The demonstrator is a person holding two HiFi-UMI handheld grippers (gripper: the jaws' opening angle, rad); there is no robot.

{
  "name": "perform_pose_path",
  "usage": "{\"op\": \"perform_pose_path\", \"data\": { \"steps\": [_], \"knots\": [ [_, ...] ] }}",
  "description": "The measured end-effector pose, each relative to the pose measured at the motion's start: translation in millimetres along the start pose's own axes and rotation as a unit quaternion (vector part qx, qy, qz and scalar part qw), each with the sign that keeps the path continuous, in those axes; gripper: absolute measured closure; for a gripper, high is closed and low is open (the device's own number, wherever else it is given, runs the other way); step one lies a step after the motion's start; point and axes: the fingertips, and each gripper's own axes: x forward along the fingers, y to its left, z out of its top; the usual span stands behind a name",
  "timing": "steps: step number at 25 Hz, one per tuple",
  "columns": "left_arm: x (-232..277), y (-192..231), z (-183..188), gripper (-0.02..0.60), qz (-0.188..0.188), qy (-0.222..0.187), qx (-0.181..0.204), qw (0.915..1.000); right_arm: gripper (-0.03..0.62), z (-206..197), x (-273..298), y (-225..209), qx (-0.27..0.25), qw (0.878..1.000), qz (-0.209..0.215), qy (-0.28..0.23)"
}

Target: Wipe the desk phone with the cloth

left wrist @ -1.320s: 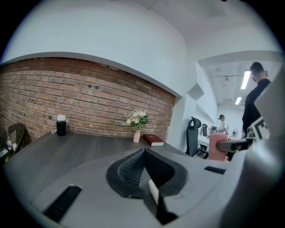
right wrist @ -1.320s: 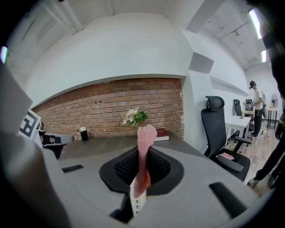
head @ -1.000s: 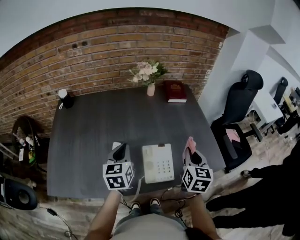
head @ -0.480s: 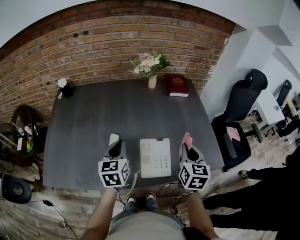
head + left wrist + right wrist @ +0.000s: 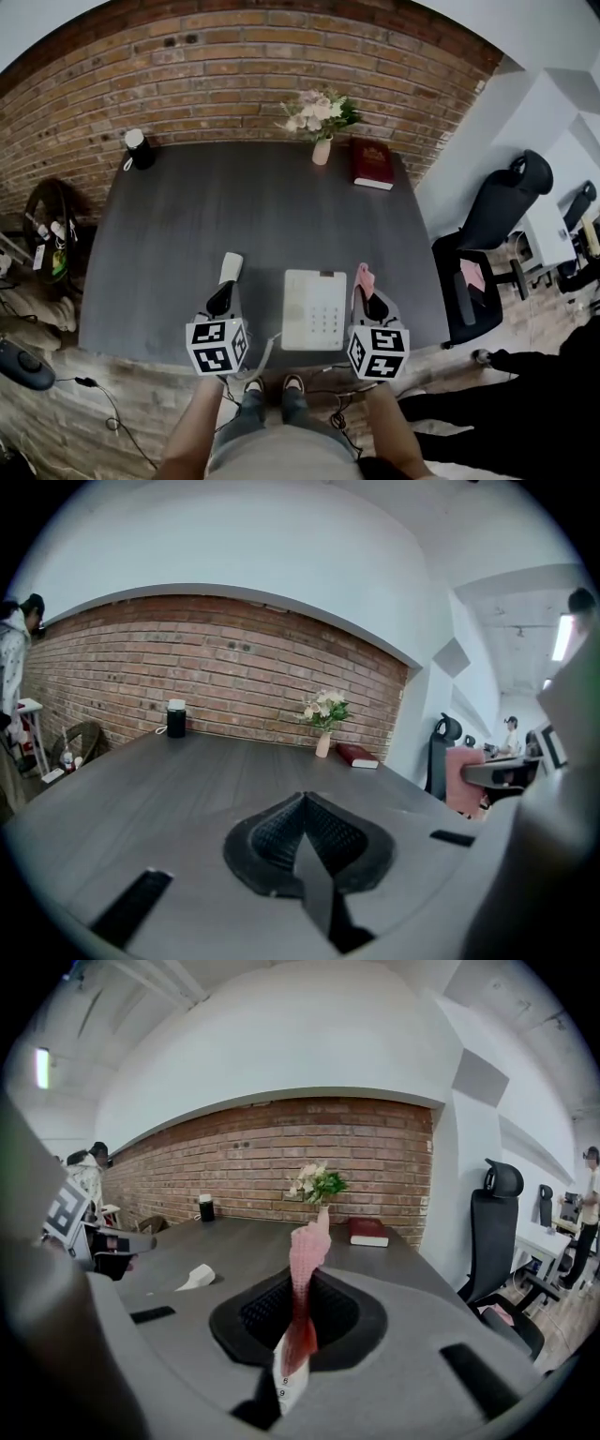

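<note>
The white desk phone [image 5: 314,309] lies near the desk's front edge, between my two grippers. Its white handset [image 5: 231,267] [image 5: 197,1277] lies off the base on the desk, to the left. My left gripper [image 5: 221,300] [image 5: 302,799] is shut and empty, just short of the handset. My right gripper [image 5: 365,294] [image 5: 302,1290] is shut on a pink cloth [image 5: 364,277] [image 5: 306,1260], whose end sticks up past the jaws, right of the phone. The left gripper view also catches the pink cloth [image 5: 461,778] at its right.
A vase of flowers [image 5: 322,141], a red book [image 5: 373,165] and a black cup with a white lid [image 5: 140,150] stand along the far edge by the brick wall. A black office chair [image 5: 497,220] is right of the dark desk [image 5: 187,225]. A person in black [image 5: 548,394] stands at right.
The head view has shifted, so the desk sits lower and more centred. My left gripper has drawn back from the handset, which now shows in full. The right gripper still holds the cloth.
</note>
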Motion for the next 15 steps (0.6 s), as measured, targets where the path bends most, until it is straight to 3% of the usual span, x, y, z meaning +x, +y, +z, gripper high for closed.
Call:
{"op": "perform_pose_path", "data": {
  "steps": [15],
  "knots": [
    [-22.5, 79.2, -28.1, 0.577, 0.096, 0.009, -0.047, 0.9943, 0.571, -14.3, 49.7, 53.5, -0.09, 0.992, 0.075, 0.043]
  ]
}}
